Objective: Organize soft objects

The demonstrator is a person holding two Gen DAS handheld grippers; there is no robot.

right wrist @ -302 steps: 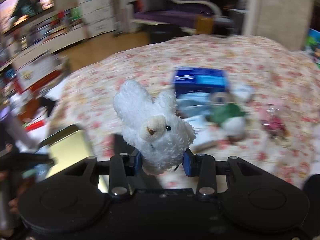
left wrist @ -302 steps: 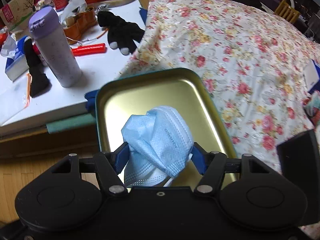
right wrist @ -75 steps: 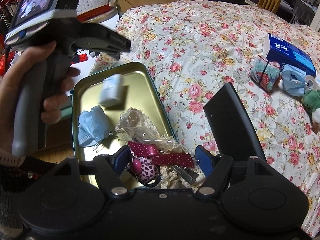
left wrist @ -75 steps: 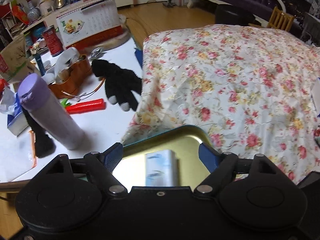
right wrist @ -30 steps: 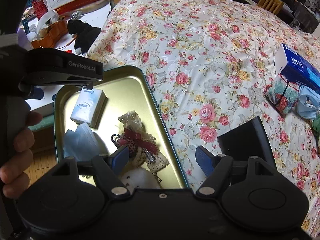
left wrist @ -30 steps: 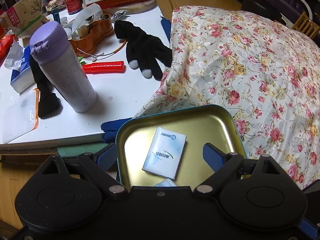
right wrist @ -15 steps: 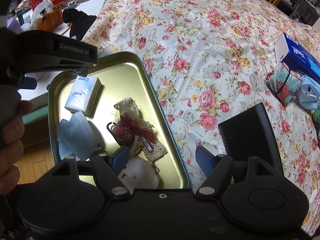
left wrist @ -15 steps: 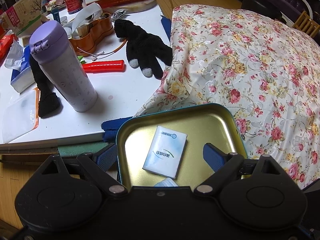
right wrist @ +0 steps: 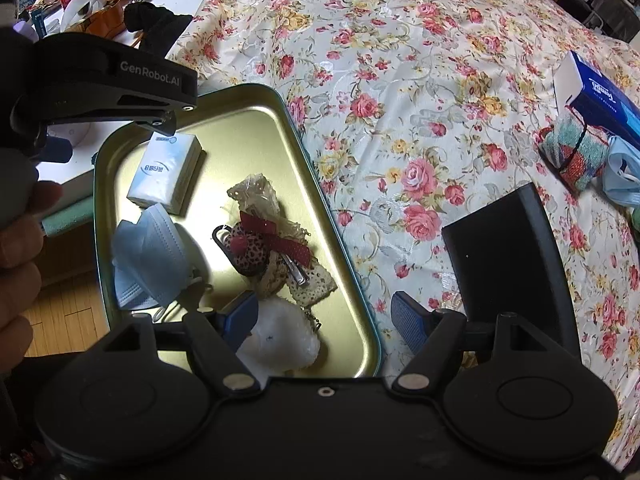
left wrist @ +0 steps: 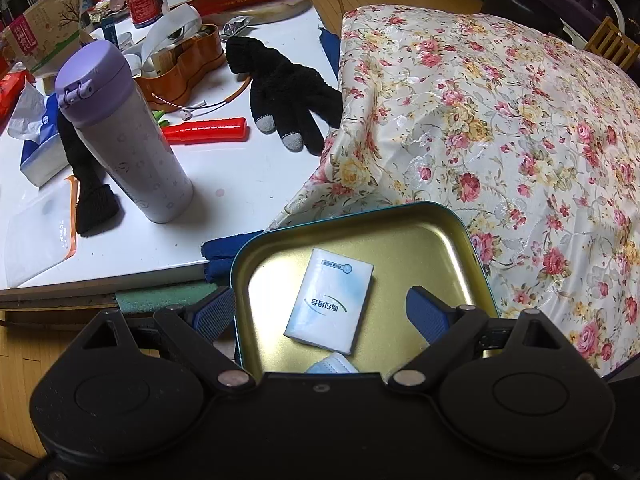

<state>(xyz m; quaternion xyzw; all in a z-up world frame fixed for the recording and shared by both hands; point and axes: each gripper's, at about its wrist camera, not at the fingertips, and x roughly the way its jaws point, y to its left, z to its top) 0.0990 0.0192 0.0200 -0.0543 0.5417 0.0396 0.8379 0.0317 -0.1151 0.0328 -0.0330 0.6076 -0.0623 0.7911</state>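
Tin tray (right wrist: 340, 256) set on flowered bedspread (right wrist: 420, 80); tissue pack (right wrist: 166, 174), face mask (right wrist: 148, 256), hair bow (right wrist: 272, 246), white plush (right wrist: 280, 340) laid inside. Left gripper (left wrist: 320, 312) and right gripper (right wrist: 324, 320) held above tray, jaws wide, nothing gripped.

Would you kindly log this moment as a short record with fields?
container: tin on floral cloth
in tin: tissue pack, mask, lace bow clip, white plush
outside tin: knit pouch, tissue box, second mask
left tool: open, empty
right tool: open, empty
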